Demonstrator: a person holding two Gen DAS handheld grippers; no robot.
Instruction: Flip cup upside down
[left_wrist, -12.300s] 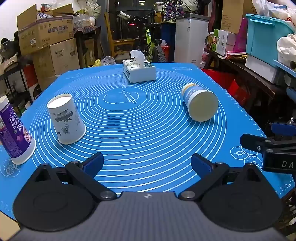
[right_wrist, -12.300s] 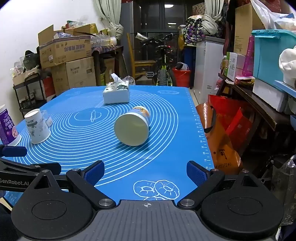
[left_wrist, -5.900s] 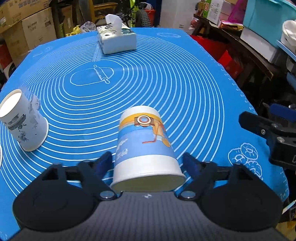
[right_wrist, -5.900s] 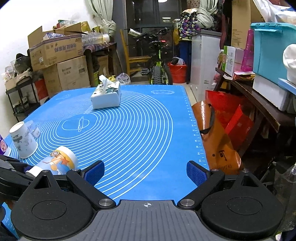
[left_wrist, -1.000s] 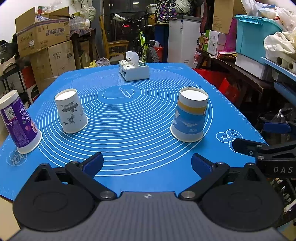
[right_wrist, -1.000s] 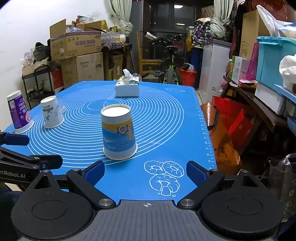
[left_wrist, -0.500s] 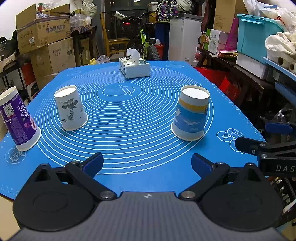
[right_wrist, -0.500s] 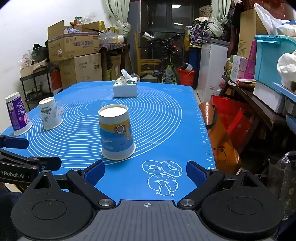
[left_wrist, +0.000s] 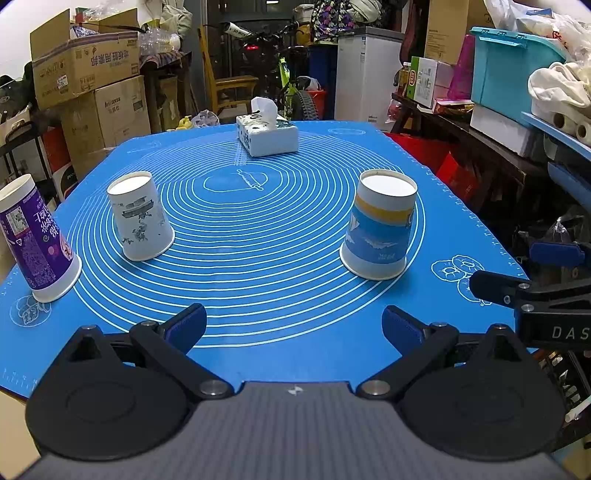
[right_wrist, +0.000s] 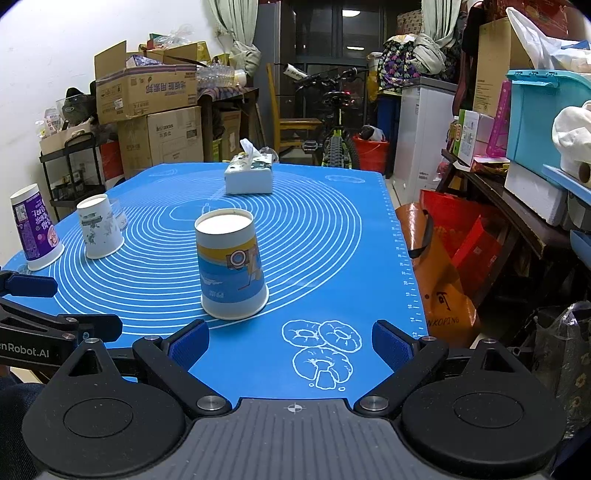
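Observation:
A blue and yellow paper cup (left_wrist: 380, 229) stands upside down on the blue mat (left_wrist: 258, 229), right of centre; it also shows in the right wrist view (right_wrist: 229, 265). My left gripper (left_wrist: 293, 326) is open and empty near the mat's front edge, well short of the cup. My right gripper (right_wrist: 290, 341) is open and empty, just in front and to the right of the cup. The right gripper's body shows at the right edge of the left wrist view.
A white printed cup (left_wrist: 140, 218) and a purple cup (left_wrist: 37, 240) stand upside down at the left. A tissue box (left_wrist: 266, 134) sits at the mat's far end. Boxes, a bicycle and shelves surround the table.
Both grippers have drawn back slightly from the cup over the last second. The blue and yellow cup stays upside down where it was; earlier it lay on its side and was held by my left gripper.

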